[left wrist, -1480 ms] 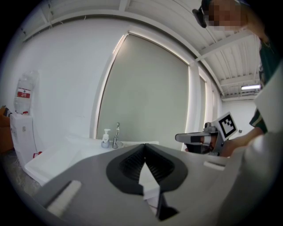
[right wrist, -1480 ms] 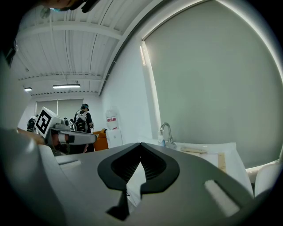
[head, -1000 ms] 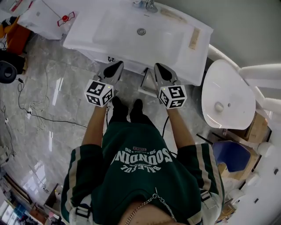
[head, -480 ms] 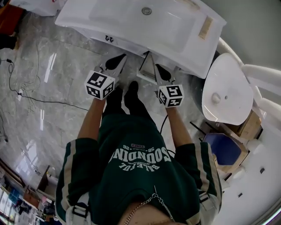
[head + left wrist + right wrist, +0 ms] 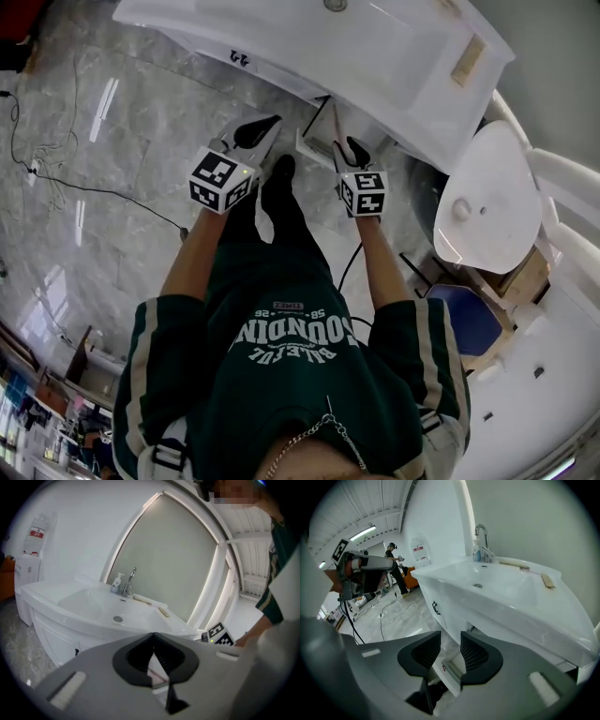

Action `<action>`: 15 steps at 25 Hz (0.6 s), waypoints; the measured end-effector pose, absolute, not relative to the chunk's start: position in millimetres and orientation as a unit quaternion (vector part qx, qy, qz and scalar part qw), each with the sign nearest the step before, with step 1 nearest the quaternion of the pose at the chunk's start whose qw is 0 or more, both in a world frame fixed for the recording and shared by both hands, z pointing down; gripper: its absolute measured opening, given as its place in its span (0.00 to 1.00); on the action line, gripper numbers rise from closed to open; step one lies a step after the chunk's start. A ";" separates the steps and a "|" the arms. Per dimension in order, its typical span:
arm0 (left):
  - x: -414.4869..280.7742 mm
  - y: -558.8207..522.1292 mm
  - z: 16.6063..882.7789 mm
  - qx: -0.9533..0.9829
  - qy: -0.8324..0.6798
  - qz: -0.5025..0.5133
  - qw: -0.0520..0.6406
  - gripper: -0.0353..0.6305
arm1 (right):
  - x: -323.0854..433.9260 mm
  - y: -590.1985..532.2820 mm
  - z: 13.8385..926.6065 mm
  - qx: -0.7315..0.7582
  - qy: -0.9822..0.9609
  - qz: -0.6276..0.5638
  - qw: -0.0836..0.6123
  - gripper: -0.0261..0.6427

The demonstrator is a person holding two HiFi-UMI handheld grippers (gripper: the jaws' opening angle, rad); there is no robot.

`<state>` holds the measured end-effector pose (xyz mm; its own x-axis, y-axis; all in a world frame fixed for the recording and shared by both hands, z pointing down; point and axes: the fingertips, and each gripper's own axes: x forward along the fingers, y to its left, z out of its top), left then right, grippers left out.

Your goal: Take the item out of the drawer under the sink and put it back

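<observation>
The drawer (image 5: 317, 139) juts out, pulled open, from the cabinet under the sink (image 5: 394, 66), at about 12 o'clock from the person's feet. What it holds cannot be made out in any view. The right gripper (image 5: 351, 145) hangs just at the drawer's 3 o'clock side. In the right gripper view its jaws (image 5: 450, 641) are spreading apart with nothing pinched, and only the drawer's white edge (image 5: 451, 670) shows through the gap. The left gripper (image 5: 262, 129) hovers at the drawer's 9 o'clock, its tips (image 5: 153, 637) pressed together and empty. A toilet lid (image 5: 483, 197) lies at 3 o'clock, and a black cable (image 5: 103, 192) trails over the marble floor (image 5: 141, 122) at 9 o'clock.
</observation>
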<state>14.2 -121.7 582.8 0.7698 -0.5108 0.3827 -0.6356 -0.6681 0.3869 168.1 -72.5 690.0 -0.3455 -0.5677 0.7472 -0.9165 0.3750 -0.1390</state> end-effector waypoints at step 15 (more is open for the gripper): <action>-4.2 -119.6 637.6 0.885 -0.341 0.131 0.289 0.13 | 192.3 -86.6 827.9 0.435 -0.726 0.297 0.442 0.22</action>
